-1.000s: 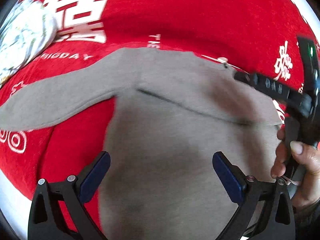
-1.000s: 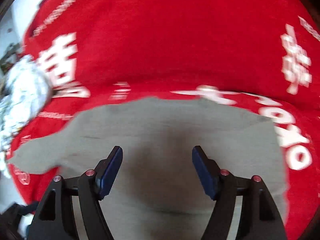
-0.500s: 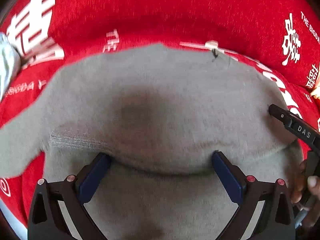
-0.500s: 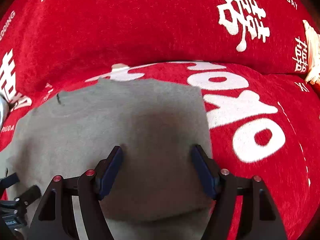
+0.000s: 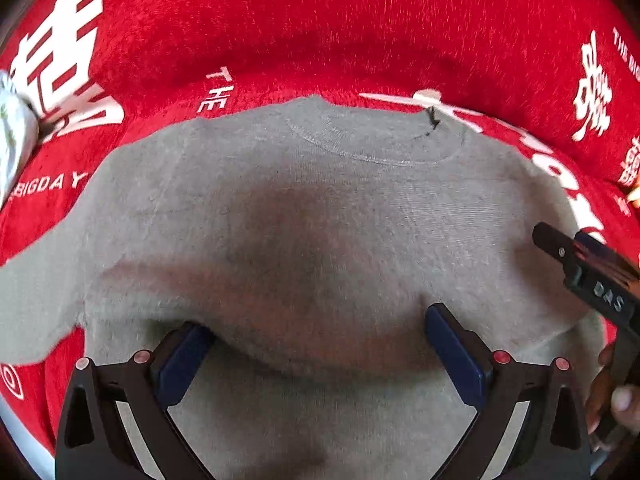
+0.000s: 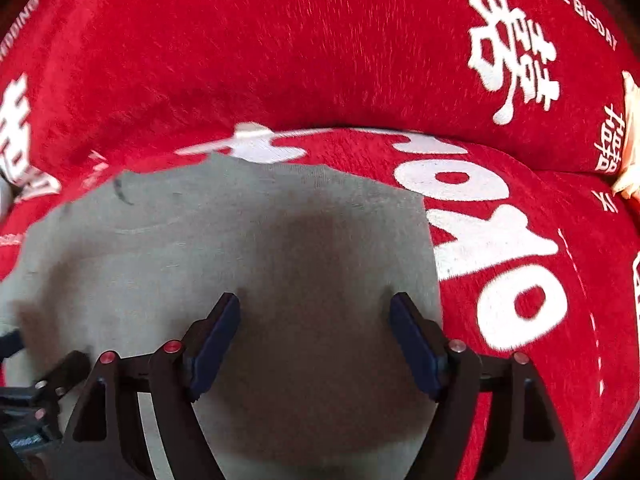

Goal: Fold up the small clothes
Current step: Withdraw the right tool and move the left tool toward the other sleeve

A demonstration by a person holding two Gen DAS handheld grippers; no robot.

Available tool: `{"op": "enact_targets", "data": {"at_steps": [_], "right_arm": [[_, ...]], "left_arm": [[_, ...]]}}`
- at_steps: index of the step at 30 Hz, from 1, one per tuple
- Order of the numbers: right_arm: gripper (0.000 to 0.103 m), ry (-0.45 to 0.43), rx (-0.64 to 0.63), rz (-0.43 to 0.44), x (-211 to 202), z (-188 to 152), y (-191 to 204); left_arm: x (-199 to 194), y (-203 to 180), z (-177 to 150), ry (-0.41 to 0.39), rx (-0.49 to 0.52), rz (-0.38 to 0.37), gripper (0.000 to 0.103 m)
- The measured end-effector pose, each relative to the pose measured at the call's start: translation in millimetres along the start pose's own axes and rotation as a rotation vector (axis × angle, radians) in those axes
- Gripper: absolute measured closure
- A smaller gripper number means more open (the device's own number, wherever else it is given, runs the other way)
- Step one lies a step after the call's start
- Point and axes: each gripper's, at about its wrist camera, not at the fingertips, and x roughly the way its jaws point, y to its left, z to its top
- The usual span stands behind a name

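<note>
A grey knitted sweater [image 5: 340, 208] lies flat on the red cover, its round neckline [image 5: 372, 152] at the far side and one sleeve [image 5: 36, 288] trailing left. My left gripper [image 5: 314, 320] stands wide open over its middle, where the rounded edge of a top layer runs across between the fingertips. My right gripper [image 6: 316, 300] hovers over the sweater's right part [image 6: 248, 248] near its straight right edge. Its jaws are opening, with cloth under them and the pads pressing on nothing. The left wrist view also catches the right gripper [image 5: 592, 280], a hand [image 5: 616, 400] on its handle.
The red plush cover [image 6: 320, 60] with white lettering rises into a backrest behind the sweater. A white patterned cloth [image 5: 12, 140] lies at the far left. A cream item [image 6: 630, 140] sits at the far right edge. The cover's pale edge [image 5: 24, 452] shows bottom left.
Both grippers have moved forward and lower over the sweater, so the neckline now shows. The left sleeve has slid toward the picture's left edge. The right jaws stand slightly wider.
</note>
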Motion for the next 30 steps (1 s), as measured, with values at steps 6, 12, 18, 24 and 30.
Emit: {"op": "enact_targets", "data": {"at_steps": [6,12,18,24,30], "right_arm": [[0.023,-0.005,-0.057,0.009,-17.7,-31.9,17.9],[0.021,-0.039,-0.051,-0.019,-40.8,-66.2,26.1],[0.016,-0.077,-0.106,-0.027,-62.7,-122.7,37.3],[0.010,-0.154,-0.091,-0.037,-82.6,-158.9,35.4],[0.010,-0.076,-0.057,-0.043,-87.0,-149.8,40.8]], "left_arm": [[-8.1,0.5,-15.4,-0.013,0.025,0.014,0.001],[-18.0,5.9,-43.6,-0.030,0.044,0.029,0.001],[-43.5,8.7,-102.2,-0.127,0.099,0.029,0.001],[-62.9,20.5,-140.5,-0.168,0.126,0.004,0.001],[-93.8,110.1,-125.6,-0.237,-0.124,0.078,0.001]]}}
